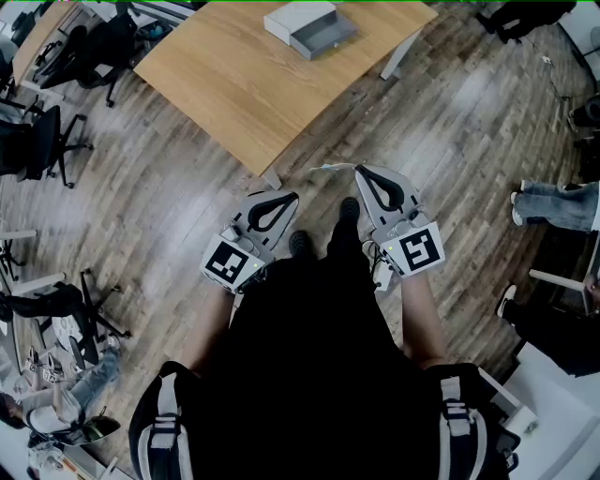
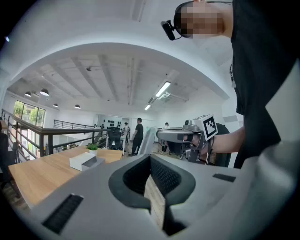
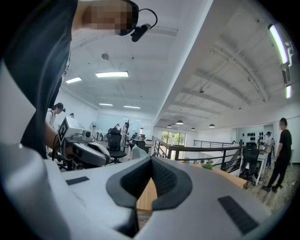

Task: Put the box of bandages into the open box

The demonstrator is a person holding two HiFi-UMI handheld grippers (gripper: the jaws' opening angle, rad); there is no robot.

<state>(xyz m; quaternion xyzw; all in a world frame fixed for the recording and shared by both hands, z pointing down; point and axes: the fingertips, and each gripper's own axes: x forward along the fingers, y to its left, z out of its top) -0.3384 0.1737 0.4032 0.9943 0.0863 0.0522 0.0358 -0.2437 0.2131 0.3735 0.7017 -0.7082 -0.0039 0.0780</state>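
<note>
Wooden tabletop (image 1: 253, 75) stood ahead of the person, well apart from both grippers, and near its far edge a white box (image 1: 289, 17) lay touching a grey open box (image 1: 324, 34). Whether the white one was the box of bandages could not be told from the print, which was too small. The left gripper view showed the same pair low on the tabletop (image 2: 42, 171), the white box (image 2: 78, 161) just beside the open box (image 2: 93, 162), with a small green plant (image 2: 92, 147) behind them. The left gripper (image 1: 292, 197) was held at waist height over the plank floor (image 1: 169, 187), its jaws closed tip to tip on nothing. Only a loop-shaped gap stayed open behind the tips. The right gripper (image 1: 360, 172) was held beside it at the same level, its jaws likewise together and empty. Both pointed toward the tabletop, above the person's dark shoes (image 1: 300, 244). From the left gripper (image 2: 151, 159), the right gripper (image 2: 187, 137) appeared off to the side with its marker cube (image 2: 209, 127) upright. Black office chairs (image 1: 42, 141) stood at the left, and another person's jeans (image 1: 558, 202) showed at the right edge.
</note>
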